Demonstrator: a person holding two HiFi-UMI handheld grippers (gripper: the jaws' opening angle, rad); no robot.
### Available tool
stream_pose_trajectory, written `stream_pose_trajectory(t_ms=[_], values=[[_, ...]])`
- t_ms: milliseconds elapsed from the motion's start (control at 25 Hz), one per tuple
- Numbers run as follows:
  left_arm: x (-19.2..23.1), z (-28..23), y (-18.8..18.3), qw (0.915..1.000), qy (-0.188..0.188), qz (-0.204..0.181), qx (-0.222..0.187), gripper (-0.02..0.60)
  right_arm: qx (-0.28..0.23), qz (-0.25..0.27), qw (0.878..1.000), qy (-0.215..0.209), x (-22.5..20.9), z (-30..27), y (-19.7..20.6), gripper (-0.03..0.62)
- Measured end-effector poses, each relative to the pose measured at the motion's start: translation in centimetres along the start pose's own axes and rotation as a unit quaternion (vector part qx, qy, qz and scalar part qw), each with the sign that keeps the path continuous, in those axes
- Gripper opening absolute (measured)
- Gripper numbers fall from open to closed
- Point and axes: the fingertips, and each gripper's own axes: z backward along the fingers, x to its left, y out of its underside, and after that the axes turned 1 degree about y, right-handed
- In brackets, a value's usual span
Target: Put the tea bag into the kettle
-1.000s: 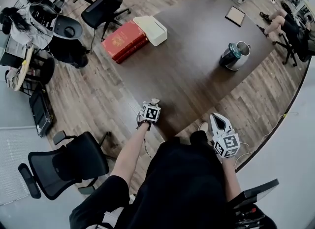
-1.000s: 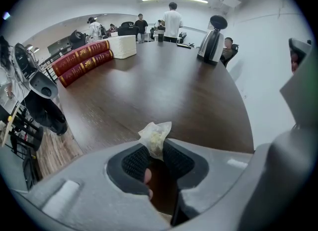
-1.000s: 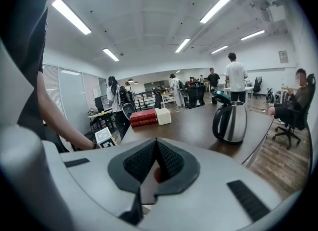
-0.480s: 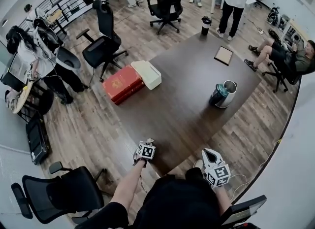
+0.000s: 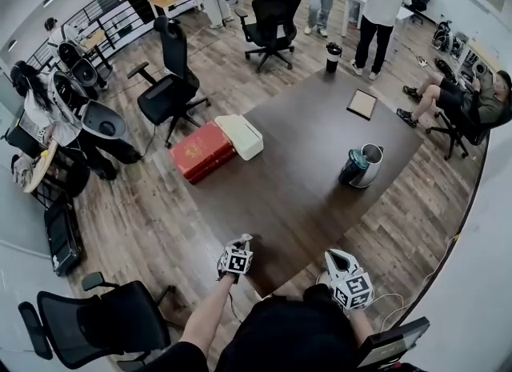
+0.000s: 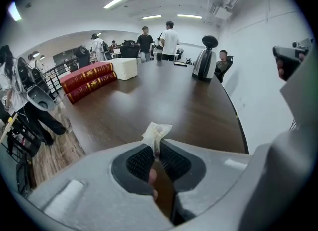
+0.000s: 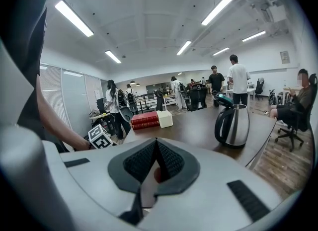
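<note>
– Left gripper view settles it for us: the left gripper [image 6: 157, 145] has its jaws squeezed onto the tea bag [image 6: 157, 131], pale paper poking out just past the tips. They've just been closing. A second ago in the head view, that gripper sat at the near edge of the table [image 5: 304, 162] with something pale at its tips. Now the bag looks lifted clear of the wood.

– Agreed, so we'd call the pickup done and the carry next. Where's the kettle [image 5: 364, 166] from where we're holding?

– Well ahead of the left gripper and off to its right, towards the far side of the table, well apart from the bag. Its lid [image 7: 223, 100] looks flipped up, so we reckon the mouth is open, though we can't see inside.

– And the right gripper [image 7: 155, 145]?

– Pressed together on nothing, held just off the table edge, kettle ahead of it and a bit right. We doubt we need it unless the kettle wants steadying.

– Our worry is the grip. Only a thin bit of paper sits between the pads [image 6: 174, 161], so a quick swing could let it slip.

– Yeah, we'd go slow, get the tips over the mouth, then spread the jaws. The red books [image 6: 89, 78] and white box [image 6: 124, 67] sit off to the left gripper's left, out of our path.
</note>
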Motion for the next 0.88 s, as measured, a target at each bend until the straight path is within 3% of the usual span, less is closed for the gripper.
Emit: stream_pose_trajectory(t_ms=[480, 880], values=[[-2.9, 4.9, -8.1, 0.9936, 0.028, -0.036, -0.103, 0.034, -0.016, 0.005, 1.0, -0.004, 0.0, -0.4, -1.1, 0.006], [-6.4, 9.0, -12.6, 0.9806, 0.054, -0.038, -0.184, 0.034, -0.029, 0.005, 1.0, 0.007, -1.1, 0.2, -2.0, 0.006]])
